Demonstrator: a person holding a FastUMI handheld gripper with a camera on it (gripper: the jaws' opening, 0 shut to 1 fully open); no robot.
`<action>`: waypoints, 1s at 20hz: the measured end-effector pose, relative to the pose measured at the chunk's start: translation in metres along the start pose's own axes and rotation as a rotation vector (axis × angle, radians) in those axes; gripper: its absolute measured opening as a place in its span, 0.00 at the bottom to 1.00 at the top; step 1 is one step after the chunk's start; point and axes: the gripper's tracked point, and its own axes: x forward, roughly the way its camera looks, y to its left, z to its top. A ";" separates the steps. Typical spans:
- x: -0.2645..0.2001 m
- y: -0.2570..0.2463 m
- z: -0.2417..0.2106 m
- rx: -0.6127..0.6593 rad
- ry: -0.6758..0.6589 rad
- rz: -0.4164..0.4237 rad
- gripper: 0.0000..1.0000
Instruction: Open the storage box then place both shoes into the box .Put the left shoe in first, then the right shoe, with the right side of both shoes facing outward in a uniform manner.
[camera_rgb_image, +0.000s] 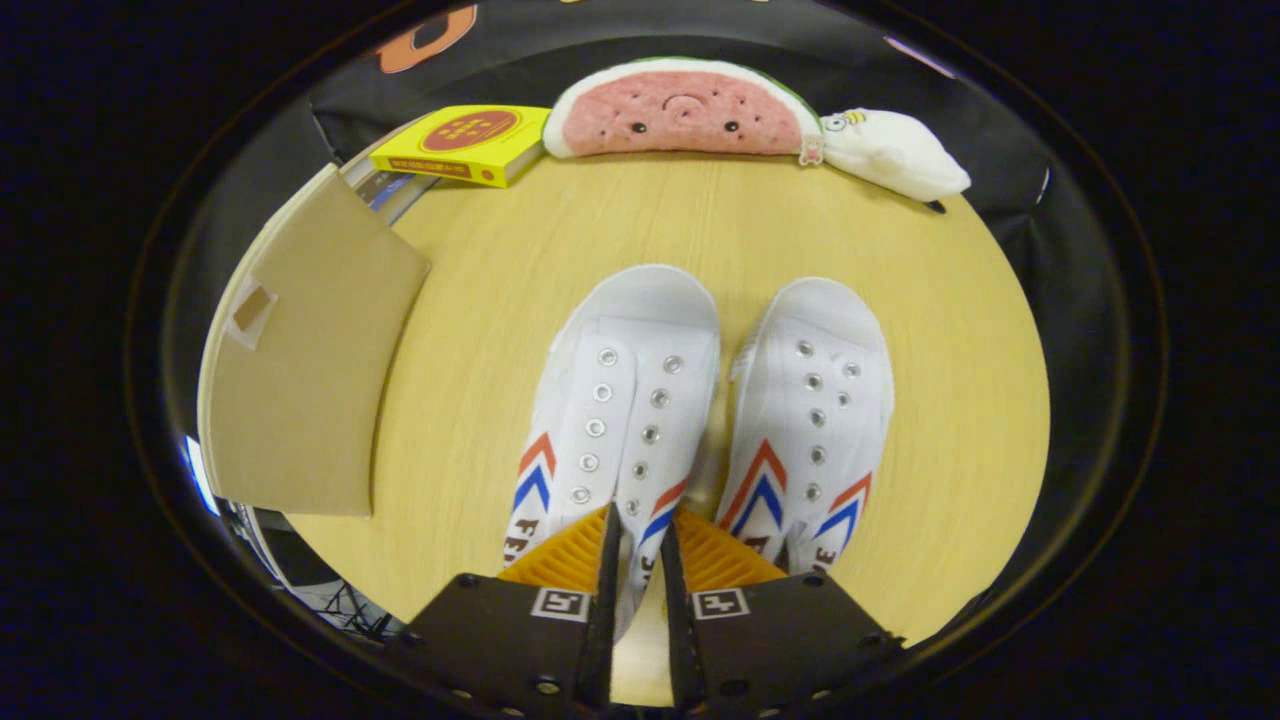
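Note:
Two white canvas shoes with red and blue chevrons stand side by side on the wooden table, toes pointing away from me. The left shoe is just ahead of my fingers, and the right shoe stands close beside it on the right. My gripper is nearly closed, with the left shoe's right side wall pinched between the two fingers near the heel opening. The storage box shows as a brown cardboard panel to the left of the shoes; its inside is hidden.
At the far edge of the table lie a yellow box, a watermelon-slice plush and a white plush. Bare tabletop lies between the shoes and these items, and to the right of the right shoe.

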 end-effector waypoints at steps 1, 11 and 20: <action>0.006 0.001 0.000 0.021 0.012 0.016 0.19; -0.026 0.004 0.000 0.221 0.023 0.244 0.00; -0.139 0.055 0.041 0.197 -0.149 0.303 0.00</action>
